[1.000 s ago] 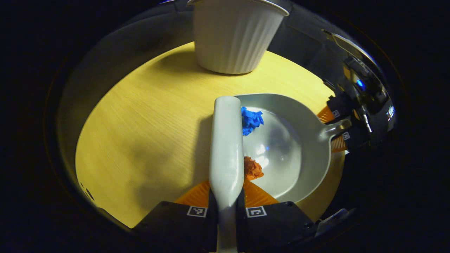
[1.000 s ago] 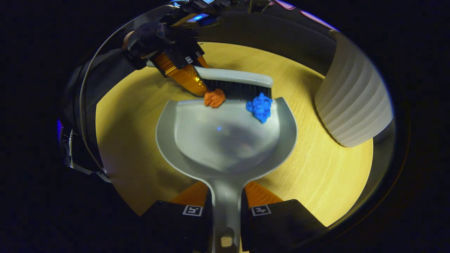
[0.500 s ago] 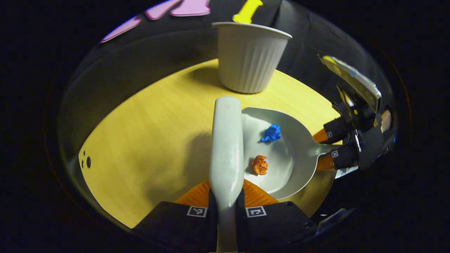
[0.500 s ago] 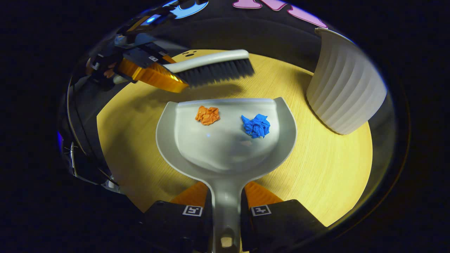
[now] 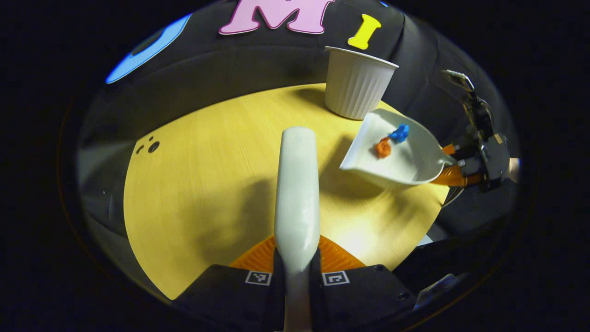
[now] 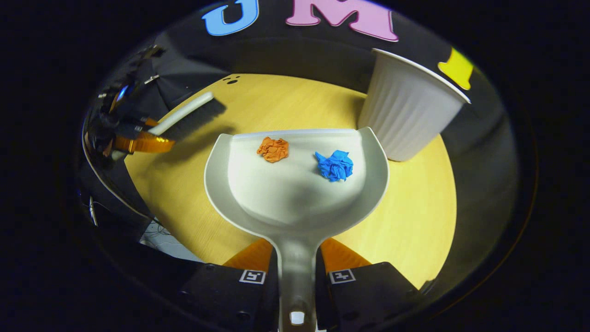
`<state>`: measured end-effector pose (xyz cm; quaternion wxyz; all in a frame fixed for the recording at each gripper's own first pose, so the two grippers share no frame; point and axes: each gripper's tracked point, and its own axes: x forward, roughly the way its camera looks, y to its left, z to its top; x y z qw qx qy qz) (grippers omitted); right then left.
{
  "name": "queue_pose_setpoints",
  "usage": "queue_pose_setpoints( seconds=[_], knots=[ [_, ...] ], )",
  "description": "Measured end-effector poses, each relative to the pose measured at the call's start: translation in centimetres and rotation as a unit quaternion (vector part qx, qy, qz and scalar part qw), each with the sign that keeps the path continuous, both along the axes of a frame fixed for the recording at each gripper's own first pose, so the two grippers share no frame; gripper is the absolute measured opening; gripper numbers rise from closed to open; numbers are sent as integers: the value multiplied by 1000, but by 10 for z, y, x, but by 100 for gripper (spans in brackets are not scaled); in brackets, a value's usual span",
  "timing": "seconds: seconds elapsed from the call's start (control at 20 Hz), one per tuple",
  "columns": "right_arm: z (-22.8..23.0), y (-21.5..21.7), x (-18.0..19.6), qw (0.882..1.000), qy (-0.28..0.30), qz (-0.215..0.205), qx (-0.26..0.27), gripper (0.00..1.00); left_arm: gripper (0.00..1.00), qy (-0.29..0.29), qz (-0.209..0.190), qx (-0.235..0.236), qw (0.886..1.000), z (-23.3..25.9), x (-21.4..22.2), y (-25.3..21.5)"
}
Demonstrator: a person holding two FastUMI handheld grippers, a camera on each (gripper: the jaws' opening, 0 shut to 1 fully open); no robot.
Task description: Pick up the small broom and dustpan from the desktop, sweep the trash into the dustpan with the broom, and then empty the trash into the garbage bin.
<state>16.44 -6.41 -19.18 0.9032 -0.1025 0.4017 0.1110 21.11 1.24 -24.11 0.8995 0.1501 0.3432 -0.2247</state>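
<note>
While the round yellow table (image 6: 415, 230) carries only the ribbed white bin (image 6: 405, 115) at its far edge, the rest of the task's things are held above it. Wide-mouthed and tapered, the bin looks like thin light plastic that a knock could tip, so the load should be tilted in over the rim without touching it.

Next in size is the dustpan (image 6: 295, 193), a pale, smooth, stiff plastic scoop lifted just beside the bin; the right tool (image 6: 297, 276) is clamped on its narrow handle — the sensible place to hold it. Its slick floor will likely let the load slide at a slight tilt, so I would keep it level.

The broom (image 5: 296, 184), a pale rigid bar with dark bristles, is pinched at its handle by the left tool (image 5: 297, 276), above the table's near edge.

Smallest are two crumpled paper balls — orange (image 6: 273, 149) and blue (image 6: 335, 165) — near the dustpan's front lip, light enough to roll or bounce out.
</note>
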Motion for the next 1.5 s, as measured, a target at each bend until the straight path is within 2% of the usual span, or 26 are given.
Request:
queue_pose_setpoints(
  seconds=[0.05, 0.1, 0.3, 0.35, 0.45, 0.55, 0.65, 0.7, 0.75, 0.85, 1.25, 1.3, 1.35, 1.4, 1.5],
  knots=[
    [4, 1, -2, 1000, 0, -11, -1, 31, 23, 0, 6, -8, 1000, -15, 2, 8],
    [6, 4, -2, 1000, -4, -28, -8, 35, 25, -4, 10, -12, 1000, -21, 4, 11],
    [17, 11, 2, 996, -24, -86, -15, 35, 25, -1, 24, -35, 999, -29, -13, 33],
    [19, 12, 4, 995, -28, -98, -15, 31, 25, 4, 27, -39, 999, -35, -8, 43],
    [19, 13, 8, 992, -37, -121, -18, 35, 26, 9, 33, -39, 999, -41, -7, 53],
    [17, 18, 11, 989, -44, -141, -19, 31, 24, 14, 41, -37, 998, -42, -22, 63],
    [17, 20, 14, 986, -58, -155, -5, 39, 26, 13, 53, -37, 998, -38, -26, 74],
    [18, 20, 17, 985, -64, -161, 2, 35, 26, 12, 57, -38, 998, -36, -27, 78],
    [17, 21, 19, 983, -74, -169, 9, 39, 28, 10, 64, -39, 997, -31, -26, 83],
    [22, 26, 33, 978, -97, -184, 17, 35, 26, 1, 71, -34, 997, -21, -24, 92],
    [23, 23, 28, 975, -120, -185, -11, 35, 26, 7, 98, -60, 993, -15, -23, 92],
    [21, 20, 26, 975, -129, -180, -27, 35, 24, 9, 99, -62, 993, -16, -23, 91],
    [20, 17, 25, 974, -134, -176, -50, 39, 27, 8, 103, -58, 993, -17, -22, 92],
    [23, 15, 25, 972, -137, -174, -72, 35, 26, 5, 109, -54, 993, -18, -21, 93],
    [25, 12, 25, 972, -133, -162, -107, 35, 26, 4, 120, -62, 991, -15, -21, 87]
  ],
)
